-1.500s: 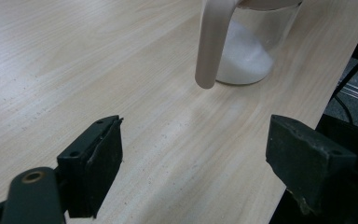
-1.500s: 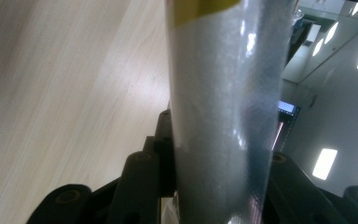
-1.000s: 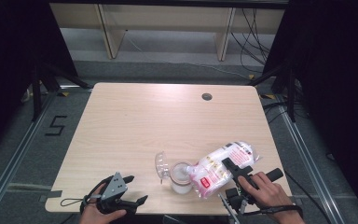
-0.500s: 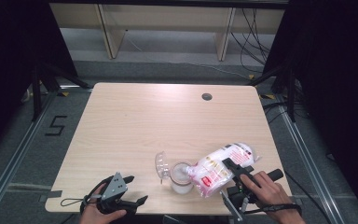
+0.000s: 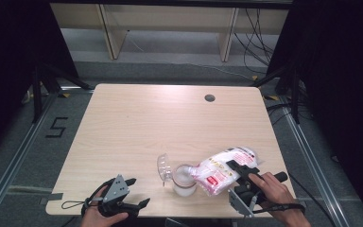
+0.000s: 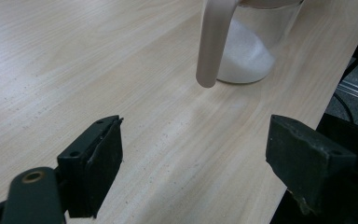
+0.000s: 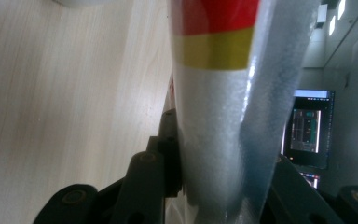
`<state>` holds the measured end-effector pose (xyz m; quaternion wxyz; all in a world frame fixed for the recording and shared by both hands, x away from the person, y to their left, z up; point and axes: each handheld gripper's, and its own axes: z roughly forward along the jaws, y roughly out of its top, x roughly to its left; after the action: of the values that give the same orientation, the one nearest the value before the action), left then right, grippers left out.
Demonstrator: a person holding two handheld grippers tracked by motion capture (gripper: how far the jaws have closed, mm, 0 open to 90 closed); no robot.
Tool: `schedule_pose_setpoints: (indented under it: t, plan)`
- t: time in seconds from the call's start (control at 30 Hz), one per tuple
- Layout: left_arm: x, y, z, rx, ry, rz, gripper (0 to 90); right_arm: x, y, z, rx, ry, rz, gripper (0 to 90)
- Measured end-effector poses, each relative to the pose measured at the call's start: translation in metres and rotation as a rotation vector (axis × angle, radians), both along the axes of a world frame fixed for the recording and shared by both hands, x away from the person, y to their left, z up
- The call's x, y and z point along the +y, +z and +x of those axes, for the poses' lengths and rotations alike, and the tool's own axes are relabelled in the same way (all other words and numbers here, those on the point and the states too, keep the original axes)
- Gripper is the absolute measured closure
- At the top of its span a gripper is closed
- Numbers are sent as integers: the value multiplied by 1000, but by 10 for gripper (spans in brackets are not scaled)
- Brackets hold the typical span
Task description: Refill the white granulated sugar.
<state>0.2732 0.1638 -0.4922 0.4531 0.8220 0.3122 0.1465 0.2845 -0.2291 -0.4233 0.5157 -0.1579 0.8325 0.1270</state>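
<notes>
At front edge of table (image 5: 123, 123): bag of white granules (image 5: 222, 168) clamped in right gripper (image 5: 242, 171), tipped mouth-down over glass jar (image 5: 184, 179). Versus a second ago, bag position barely altered; pour judged ongoing, jar partly filled. Left gripper (image 5: 123, 201) held wide, empty, idle.

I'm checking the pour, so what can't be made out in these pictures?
- High view: print on the bag is too small to read; its mouth over the jar is hidden by the bag itself.
- Left gripper view: the jar's top is cut off by the upper edge.
- Right gripper view: the bag, close and blurred, hides the jar.
</notes>
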Motion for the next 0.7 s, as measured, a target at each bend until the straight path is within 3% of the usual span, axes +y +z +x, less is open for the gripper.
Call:
schedule_pose_setpoints:
  t: [0.13, 0.17, 0.27, 0.3, 0.33, 0.47, 0.57, 0.63, 0.7]
  plan:
    - [0, 0, 0, 0, 1, 0, 185, -3, 2, 2, 5, 7, 35, 739]
    - [0, 0, 0, 0, 1, 0, 185, -5, 0, 3, 32, -3, 63, 740]
    - [1, 0, 0, -2, -5, 10, 186, -5, 0, 5, 32, 12, 65, 741]
    - [1, 0, 0, -1, -5, 10, 186, -6, -3, 5, 52, -15, 103, 742]
    - [1, 0, 0, -2, -6, 10, 187, -5, -3, 6, 42, 2, 89, 743]
    - [0, 0, 0, -1, -1, 1, 188, -1, -7, 7, 73, 11, 113, 747]
    - [0, 0, 0, -3, -2, 6, 188, 1, -14, 6, 120, -3, 212, 752]
    - [1, 1, 0, -4, -5, 15, 188, 2, -11, 9, 111, 25, 197, 753]
    - [1, 1, 0, -2, -9, 16, 188, 4, -13, 9, 128, 28, 230, 755]
